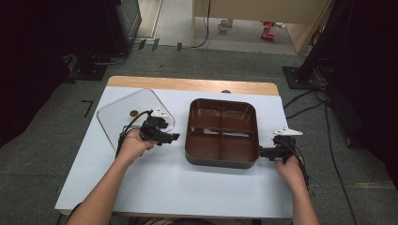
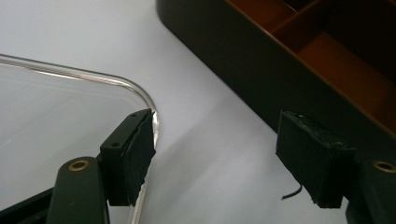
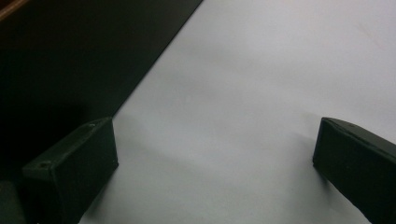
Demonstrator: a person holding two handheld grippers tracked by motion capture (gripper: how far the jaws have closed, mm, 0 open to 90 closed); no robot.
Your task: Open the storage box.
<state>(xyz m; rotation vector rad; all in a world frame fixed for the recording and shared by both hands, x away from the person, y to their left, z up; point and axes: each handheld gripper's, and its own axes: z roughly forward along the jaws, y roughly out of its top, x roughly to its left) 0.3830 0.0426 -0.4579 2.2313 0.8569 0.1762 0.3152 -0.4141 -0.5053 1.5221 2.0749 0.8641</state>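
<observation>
A brown box (image 1: 220, 161) with four compartments sits at the table's middle. To its left a clear lid (image 1: 126, 112) lies flat on the white tabletop. My left gripper (image 1: 172, 137) hovers between lid and box, over the lid's near right corner, open. In the left gripper view that gripper (image 2: 219, 158) has only bare table between its pads; the lid's rounded corner (image 2: 140, 93) lies by one pad and the box's dark wall (image 2: 233, 60) behind the other. My right gripper (image 1: 263, 152) rests open by the box's near right corner; in its own view the gripper (image 3: 215, 163) spans bare table beside the box's wall (image 3: 70, 56).
The white tabletop (image 1: 187, 187) has free room along its front, between the person's forearms. A wooden strip (image 1: 192, 84) borders the far edge. Cables (image 1: 309, 101) and dark stands lie on the floor around the table.
</observation>
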